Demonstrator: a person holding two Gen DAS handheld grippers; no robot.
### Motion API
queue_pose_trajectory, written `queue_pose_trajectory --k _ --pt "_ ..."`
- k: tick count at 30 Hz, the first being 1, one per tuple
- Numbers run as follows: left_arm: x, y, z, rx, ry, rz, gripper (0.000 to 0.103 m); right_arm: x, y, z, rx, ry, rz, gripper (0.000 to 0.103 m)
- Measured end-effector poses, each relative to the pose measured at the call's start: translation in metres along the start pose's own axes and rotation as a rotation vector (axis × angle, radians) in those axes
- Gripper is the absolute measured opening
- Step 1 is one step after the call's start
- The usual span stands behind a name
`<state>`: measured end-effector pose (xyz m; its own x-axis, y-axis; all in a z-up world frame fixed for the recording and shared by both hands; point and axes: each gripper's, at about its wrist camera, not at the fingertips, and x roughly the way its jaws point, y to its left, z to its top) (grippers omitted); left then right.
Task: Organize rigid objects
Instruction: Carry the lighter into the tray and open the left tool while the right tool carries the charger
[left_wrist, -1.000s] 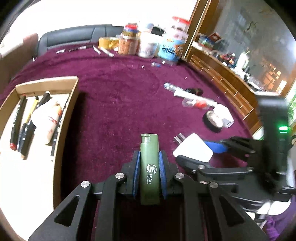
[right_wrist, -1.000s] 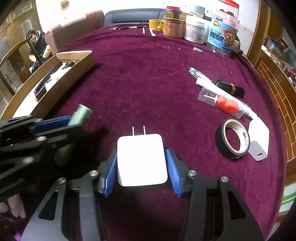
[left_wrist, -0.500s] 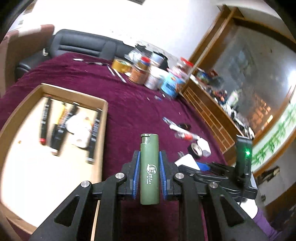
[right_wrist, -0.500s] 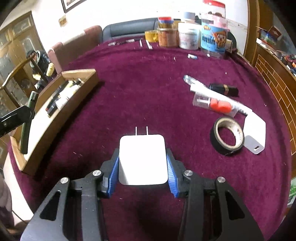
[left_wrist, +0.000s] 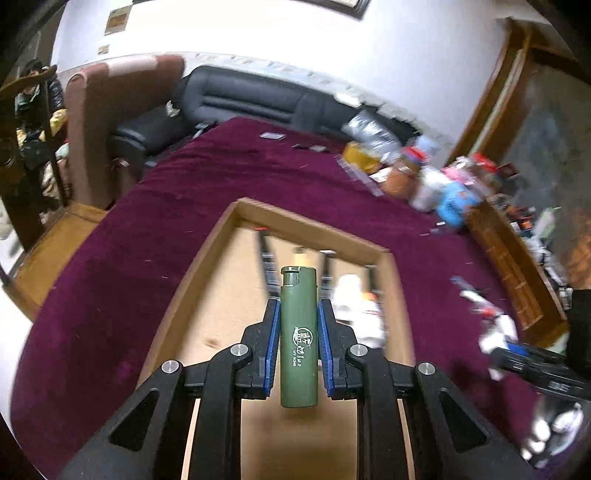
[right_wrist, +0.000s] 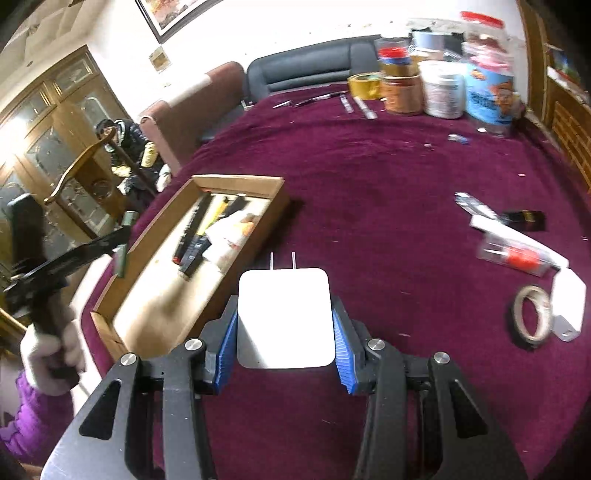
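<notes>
a: lighter (left_wrist: 297, 336), green, is held upright between the blue pads of the left tongs (left_wrist: 297, 347), narrow and clamped on its mid-body. it is seen over the open wooden tray (left_wrist: 218, 236), clear of the tray floor.

b: handling noted?

a: judged light, stiff and smooth-sided. the plastic shell could slip if the pads are eased unevenly, so the flat side walls below the cap are taken as the right place for the hold, as now. the metal head and the base are left free.

b: and the second item?

a: charger (right_wrist: 285, 317), white, square, with two prongs pointing forward, is gripped by the right tongs (right_wrist: 284, 325) across its two flat sides, above the purple desk (right_wrist: 388, 192) just beside the tray's near wall. it is judged rigid and light, but glossy; rounded corners are to be avoided, and the prongs are not to be pressed against the tray wall.

b: tray contents?

a: several dark pens (right_wrist: 192, 236) and a white bundle (right_wrist: 225, 236) are seen at the far end; the near part of the floor is bare, and is judged the easier place for both items.

b: risks?

a: the lighter could roll or tip onto the pens if released high. a low release, long side down, is advised. other things on the desk: a tape roll (right_wrist: 532, 314) and a white tube (right_wrist: 517, 236), well apart from the tray.
</notes>
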<state>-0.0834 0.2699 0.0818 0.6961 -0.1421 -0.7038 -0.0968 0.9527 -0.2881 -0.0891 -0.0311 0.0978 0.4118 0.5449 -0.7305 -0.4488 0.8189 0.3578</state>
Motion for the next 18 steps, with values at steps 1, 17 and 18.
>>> queue_pose_trajectory --k 1,17,18 --pt "0.010 0.008 0.003 -0.011 0.020 0.021 0.016 0.006 0.006 0.003 0.004 0.008 0.020 0.043" --pt "0.104 0.027 0.037 -0.032 0.212 0.120 0.016 0.063 0.071 0.017 -0.065 0.094 0.105 0.044" --pt "0.105 0.027 0.040 -0.047 0.208 0.093 0.019 0.066 0.073 0.017 -0.066 0.101 0.105 0.044"
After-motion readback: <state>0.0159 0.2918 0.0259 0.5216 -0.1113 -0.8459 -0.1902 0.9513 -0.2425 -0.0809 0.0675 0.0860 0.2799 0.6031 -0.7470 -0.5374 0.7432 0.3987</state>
